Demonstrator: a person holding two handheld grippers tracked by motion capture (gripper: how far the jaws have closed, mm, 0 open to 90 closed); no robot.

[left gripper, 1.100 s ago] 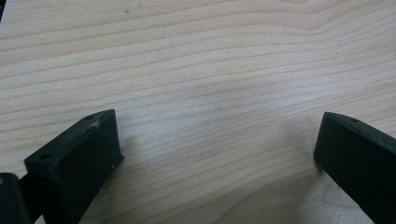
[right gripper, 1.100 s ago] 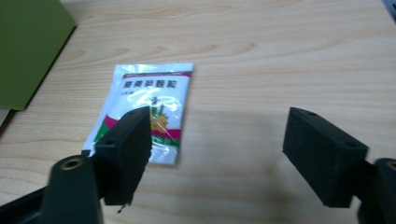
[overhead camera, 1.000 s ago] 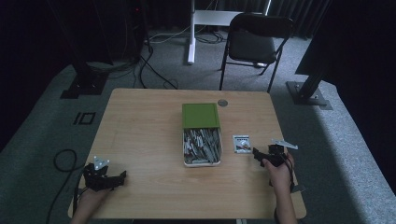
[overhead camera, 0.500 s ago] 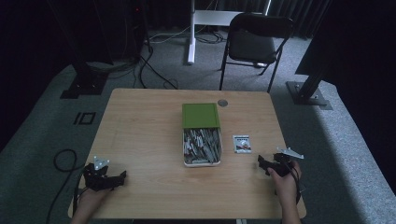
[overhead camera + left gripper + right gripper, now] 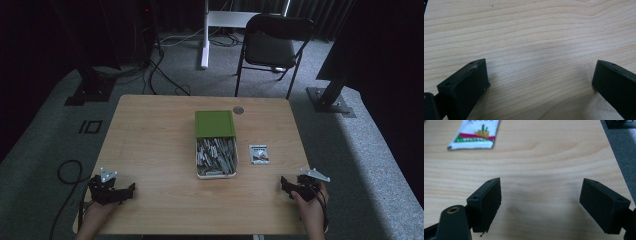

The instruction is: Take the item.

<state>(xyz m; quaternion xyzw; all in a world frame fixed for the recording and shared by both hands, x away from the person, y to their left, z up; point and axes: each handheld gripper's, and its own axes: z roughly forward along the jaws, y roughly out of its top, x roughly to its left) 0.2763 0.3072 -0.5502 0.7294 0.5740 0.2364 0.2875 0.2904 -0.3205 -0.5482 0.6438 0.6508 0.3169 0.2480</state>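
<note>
The left tongs (image 5: 131, 189) rest at the near left corner of the pale wooden tabletop (image 5: 150, 140), black matte jaws spread wide apart with nothing between them; in the left gripper view (image 5: 539, 82) the blocky, square-edged pads stand over bare wood with long wavy grain. The right tongs (image 5: 284, 184) sit at the near right corner, likewise released and empty; in the right gripper view (image 5: 540, 202) the two flat rectangular pads show small screw holes, and a brass-ringed hole sits on the black body at the lower left. A grey three-cornered plate rides on top of each gripper, and a hand (image 5: 311, 212) grips each from the near edge.

Just ahead of the right tongs lies a small flat white sachet with a red stripe and a yellow-green print (image 5: 475, 132), glossy and crinkled at its sealed end; from above the sachet (image 5: 259, 153) lies flat with its long axis running away from the near edge, just beside the tray.

In the middle of the tabletop stands a long rectangular tray heaped with thin silvery-grey packets (image 5: 216, 174), its long axis also running front to back. A green flat-topped box lid (image 5: 215, 123) covers its far end. A small round grey disc (image 5: 238, 110) sits by the far edge.

Beyond, a black folding metal chair (image 5: 270, 47) stands on grey carpet (image 5: 350, 140).
</note>
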